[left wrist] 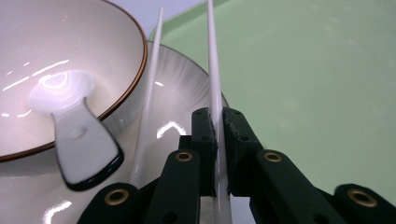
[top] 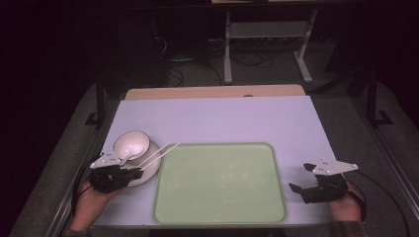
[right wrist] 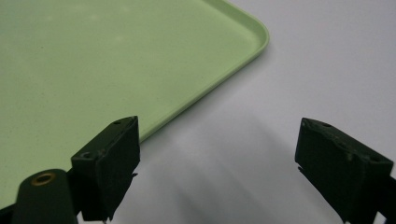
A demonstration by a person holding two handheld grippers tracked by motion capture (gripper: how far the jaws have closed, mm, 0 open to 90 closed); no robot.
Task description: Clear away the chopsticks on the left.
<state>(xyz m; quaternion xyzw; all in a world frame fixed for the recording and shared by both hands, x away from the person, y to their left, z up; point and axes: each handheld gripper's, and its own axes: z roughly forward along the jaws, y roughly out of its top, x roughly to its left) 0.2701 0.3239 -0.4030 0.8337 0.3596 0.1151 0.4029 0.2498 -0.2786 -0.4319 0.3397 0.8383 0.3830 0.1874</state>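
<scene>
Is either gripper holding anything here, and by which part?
The left gripper is clamped on one slim white chopstick near its thicker end, over the white bowls. The right gripper stands open and holds nothing.

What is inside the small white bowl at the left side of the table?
A white spoon lies in the small bowl, its handle over the rim. The bowl rests on a plate, which it partly covers.

Dark lab: bare table (top: 217,118), floor cables (top: 173,74)

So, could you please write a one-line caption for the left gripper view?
Left tongs shut on one white chopstick, beside a white ceramic bowl holding a white spoon, near a pale green tray.
</scene>
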